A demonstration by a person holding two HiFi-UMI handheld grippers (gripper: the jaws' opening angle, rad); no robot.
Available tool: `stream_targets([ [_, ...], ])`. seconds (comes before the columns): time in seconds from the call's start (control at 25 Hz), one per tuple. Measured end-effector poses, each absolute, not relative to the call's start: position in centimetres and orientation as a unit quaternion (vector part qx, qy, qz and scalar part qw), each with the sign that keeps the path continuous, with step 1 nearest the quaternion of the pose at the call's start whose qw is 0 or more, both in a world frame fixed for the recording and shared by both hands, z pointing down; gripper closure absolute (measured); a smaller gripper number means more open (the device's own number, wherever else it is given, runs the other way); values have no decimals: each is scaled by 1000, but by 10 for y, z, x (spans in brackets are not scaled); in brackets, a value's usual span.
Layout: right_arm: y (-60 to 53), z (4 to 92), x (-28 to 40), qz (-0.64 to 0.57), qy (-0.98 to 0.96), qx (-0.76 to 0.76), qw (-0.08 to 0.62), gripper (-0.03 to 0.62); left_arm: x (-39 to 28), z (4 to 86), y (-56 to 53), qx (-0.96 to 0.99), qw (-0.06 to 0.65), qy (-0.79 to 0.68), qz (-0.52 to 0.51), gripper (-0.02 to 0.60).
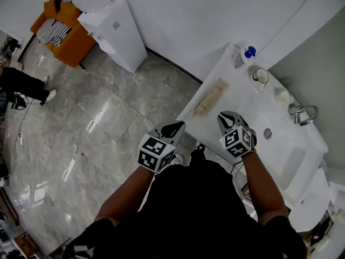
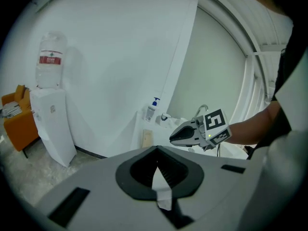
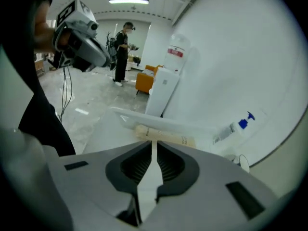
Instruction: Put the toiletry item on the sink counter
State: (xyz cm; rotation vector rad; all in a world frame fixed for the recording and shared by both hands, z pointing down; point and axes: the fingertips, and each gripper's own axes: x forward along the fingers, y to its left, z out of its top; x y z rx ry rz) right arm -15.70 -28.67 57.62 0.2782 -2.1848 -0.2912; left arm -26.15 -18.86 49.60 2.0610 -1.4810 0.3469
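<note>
Head view first: looking down past the person's black top, both arms reach toward the white sink counter [image 1: 302, 144]. The left gripper [image 1: 176, 126] hangs just off the counter's near corner, above the grey marble floor [image 1: 108, 112]. The right gripper [image 1: 226, 115] is over the counter itself. The toiletry item, a long cream-coloured squeeze tube [image 1: 211, 97], lies flat on the counter's left end. It's just past the right gripper's tips, not touching them. Further back there's a clear pump bottle with a blue top [image 1: 245, 55] and a round white cup [image 1: 260, 76] near it. The chrome faucet [image 1: 302, 114] sits at the far side of the basin. A white water dispenser [image 1: 116, 31] and an orange chair [image 1: 67, 36] stand off by the wall.

Left gripper view: its jaws are clenched tight against each other with nothing between them. Beyond them the right gripper [image 2: 174, 136] floats over the counter. One end of the squeeze tube [image 2: 147, 138] shows to its left, and the pump bottle [image 2: 151, 109] is behind that. The water dispenser [image 2: 50, 124] is over on the left.

Right gripper view: same deal, jaws pinched together and empty. The squeeze tube [image 3: 166, 134] lies crosswise on the counter just beyond the tips, untouched. The pump bottle [image 3: 234, 127] stands to the right against the wall, and the left gripper [image 3: 96, 57] shows at upper left. A person [image 3: 122, 52] stands way back in the room.
</note>
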Motion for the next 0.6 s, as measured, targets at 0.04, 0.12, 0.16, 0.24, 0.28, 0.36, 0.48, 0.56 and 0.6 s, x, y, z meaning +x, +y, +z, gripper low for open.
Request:
stream_targets([
  [0.04,-292,586,-161,-133,-876,94,454,582,-265,499,-190,765,292,-559,126,581],
  [0.12,-303,606,-167,-169,-860,61,477,538,-269,504,-192,756,301,-568,125,581],
  [0.16,-309,615,-170,-188,-850,46,490,499,-271,506,-192,752,304,-571,125,581],
  [0.24,-319,631,-174,-228,-829,20,510,479,-273,509,-191,745,311,-578,124,581],
  [0.28,-324,638,-176,-248,-819,8,517,470,-274,510,-191,741,314,-581,123,581],
  [0.36,-334,648,-180,-292,-797,-11,528,444,-276,514,-189,734,320,-587,120,581],
  [0.48,-345,658,-187,-353,-769,-36,531,409,-279,518,-185,724,329,-594,120,581],
  [0.56,-350,663,-192,-380,-757,-48,529,401,-280,520,-184,719,333,-598,119,581],
  [0.6,-352,664,-195,-391,-752,-54,527,398,-281,520,-183,717,335,-599,118,581],
])
